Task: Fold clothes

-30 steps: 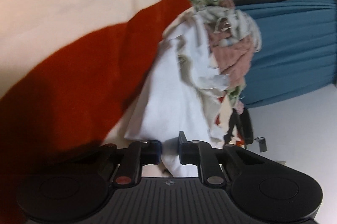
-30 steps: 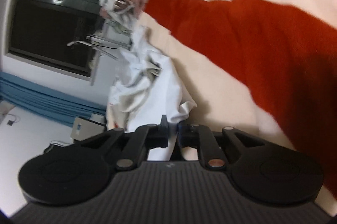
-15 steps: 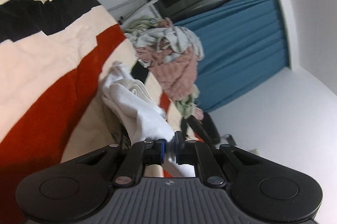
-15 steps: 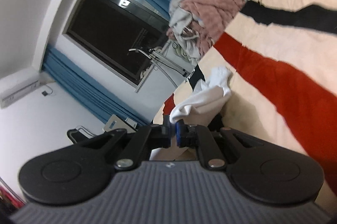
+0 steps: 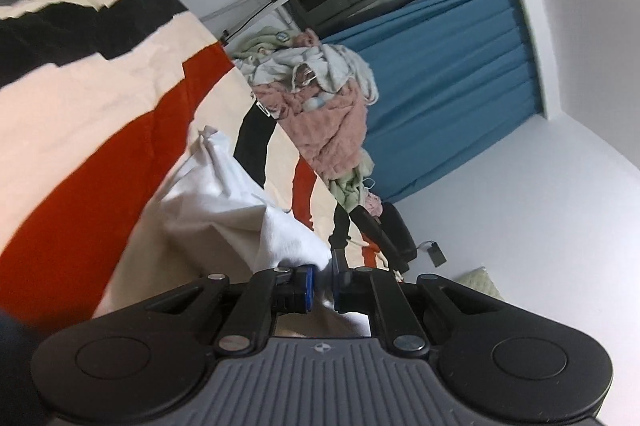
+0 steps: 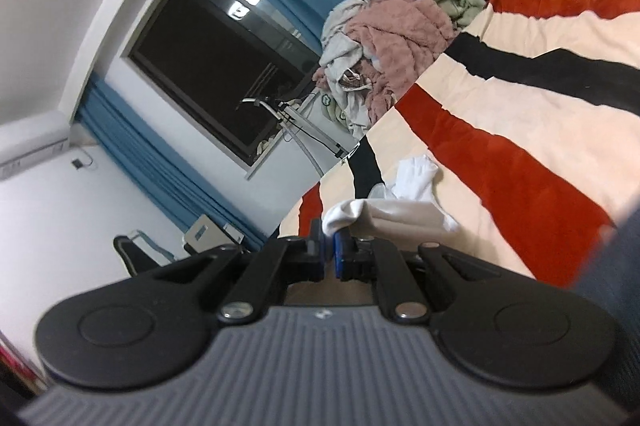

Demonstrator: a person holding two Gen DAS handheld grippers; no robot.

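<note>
I am pinching the soft white cotton garment [image 5: 224,202] in my left hand-held gripper [image 5: 322,282] and right hand-held gripper [image 6: 329,246], lifting it at lower centre above the striped cream, red and black bed cover [image 6: 540,98]. Next, I judge, it needs spreading flat for folding.

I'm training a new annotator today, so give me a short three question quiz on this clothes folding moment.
1. True or false: both grippers are shut on the white garment.
2. What colour are the curtains? A green, B blue, C grey.
3. Fill in: the heap of unfolded clothes lies on a striped ____.

Key: 1 true: left gripper and right gripper both pinch it. 2 B. 3 blanket.
</note>
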